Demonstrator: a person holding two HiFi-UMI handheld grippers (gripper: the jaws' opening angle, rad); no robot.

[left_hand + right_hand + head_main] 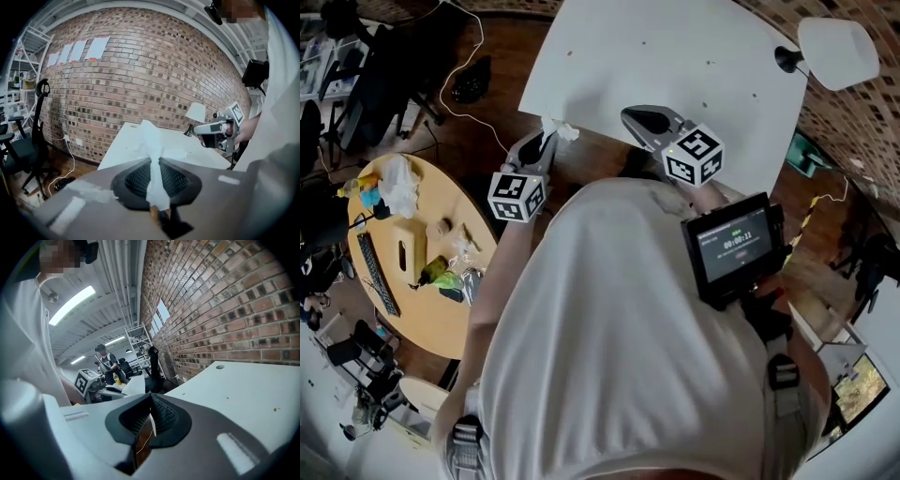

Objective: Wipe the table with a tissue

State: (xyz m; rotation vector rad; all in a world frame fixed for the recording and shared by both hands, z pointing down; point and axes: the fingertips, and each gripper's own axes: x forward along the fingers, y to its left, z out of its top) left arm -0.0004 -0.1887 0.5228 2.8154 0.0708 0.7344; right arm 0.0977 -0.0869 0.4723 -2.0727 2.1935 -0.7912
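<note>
Left gripper (547,138) is pinching a white tissue (563,129) between its 2 pads. The left gripper view shows a crumpled strip running up through the closed jaws and fanning out beyond the tips. The tissue hangs at the near left edge of the white bench (675,56), and I cannot tell whether it touches the surface. A few dark specks (703,103) dot the bench farther right. Right gripper (639,119), just beside the left one over the near edge, has its jaws pressed together on nothing. I judge the tissue light, soft and limp, easy to tear or drag out of the grip. The hold is best kept on the bunched middle, with the loose wad beyond the tips laid flat as the wiping face.
</note>
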